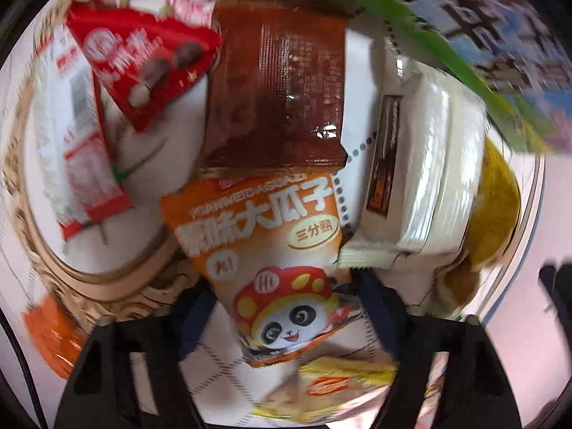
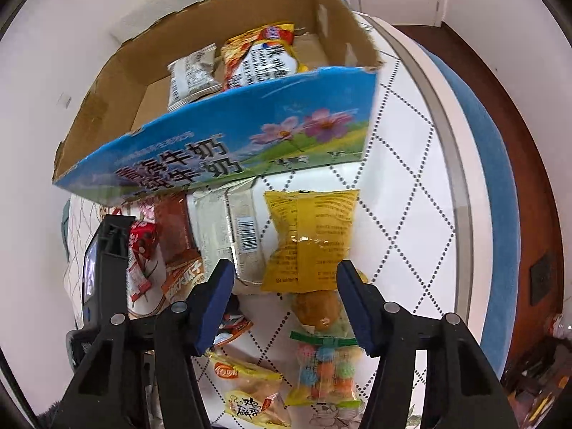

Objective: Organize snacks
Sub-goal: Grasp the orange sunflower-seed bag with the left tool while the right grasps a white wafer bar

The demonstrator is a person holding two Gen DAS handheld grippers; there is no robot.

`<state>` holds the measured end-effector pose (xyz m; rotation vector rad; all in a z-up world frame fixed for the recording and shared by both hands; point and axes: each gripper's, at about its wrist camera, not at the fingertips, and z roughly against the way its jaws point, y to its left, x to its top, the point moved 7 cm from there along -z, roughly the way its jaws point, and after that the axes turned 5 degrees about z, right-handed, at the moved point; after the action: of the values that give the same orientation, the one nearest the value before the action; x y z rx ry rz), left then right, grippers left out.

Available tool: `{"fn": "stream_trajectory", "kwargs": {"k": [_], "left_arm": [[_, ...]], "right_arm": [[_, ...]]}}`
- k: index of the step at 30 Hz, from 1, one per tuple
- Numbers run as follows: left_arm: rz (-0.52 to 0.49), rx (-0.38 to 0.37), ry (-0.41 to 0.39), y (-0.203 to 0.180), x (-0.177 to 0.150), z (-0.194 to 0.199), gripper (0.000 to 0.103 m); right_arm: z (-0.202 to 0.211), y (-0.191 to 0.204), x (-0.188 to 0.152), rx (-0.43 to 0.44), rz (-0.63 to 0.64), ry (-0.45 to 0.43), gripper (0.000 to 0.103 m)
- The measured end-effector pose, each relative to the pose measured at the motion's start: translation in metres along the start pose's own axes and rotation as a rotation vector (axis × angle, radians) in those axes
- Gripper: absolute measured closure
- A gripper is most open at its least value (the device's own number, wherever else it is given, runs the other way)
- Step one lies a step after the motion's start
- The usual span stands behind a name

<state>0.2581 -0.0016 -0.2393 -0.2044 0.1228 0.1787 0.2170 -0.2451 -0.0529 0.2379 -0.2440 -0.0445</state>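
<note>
The left gripper (image 1: 282,307) has its jaws spread wide on either side of the orange seed packet (image 1: 271,246), whose lower end lies between them; whether the fingers touch it I cannot tell. Just beyond the jaws lie a brown pouch (image 1: 275,100) and a white packet (image 1: 414,164).

The right gripper (image 2: 286,300) is wide open and holds nothing. A yellow bag (image 2: 311,239) lies between and just beyond its tips, a candy bag (image 2: 325,364) nearer in. Farther ahead stands the carton (image 2: 228,143) with two packets inside.
</note>
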Motion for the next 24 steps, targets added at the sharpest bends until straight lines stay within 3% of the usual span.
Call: {"fn": "stream_trajectory", "kwargs": {"k": [5,12,16,24], "left_arm": [[-0.074,0.032,-0.030,0.022,-0.009,0.009,0.039],[-0.021,-0.028,-0.008,0.035,-0.005,0.010,0.039],[0.013,-0.050,-0.001,0.047,-0.001,0.013,0.039],[0.009,-0.020,-0.049,0.055,0.001,0.006,0.040]], "right_arm": [[-0.020,0.024,0.005,0.028,0.044,0.039,0.040],[-0.086,0.052,0.012,0.031,0.056,0.125,0.040],[-0.098,0.055,0.008,-0.031,0.116,0.120,0.045],[-0.089,0.043,-0.047,-0.037,0.141,0.207,0.044]]}}
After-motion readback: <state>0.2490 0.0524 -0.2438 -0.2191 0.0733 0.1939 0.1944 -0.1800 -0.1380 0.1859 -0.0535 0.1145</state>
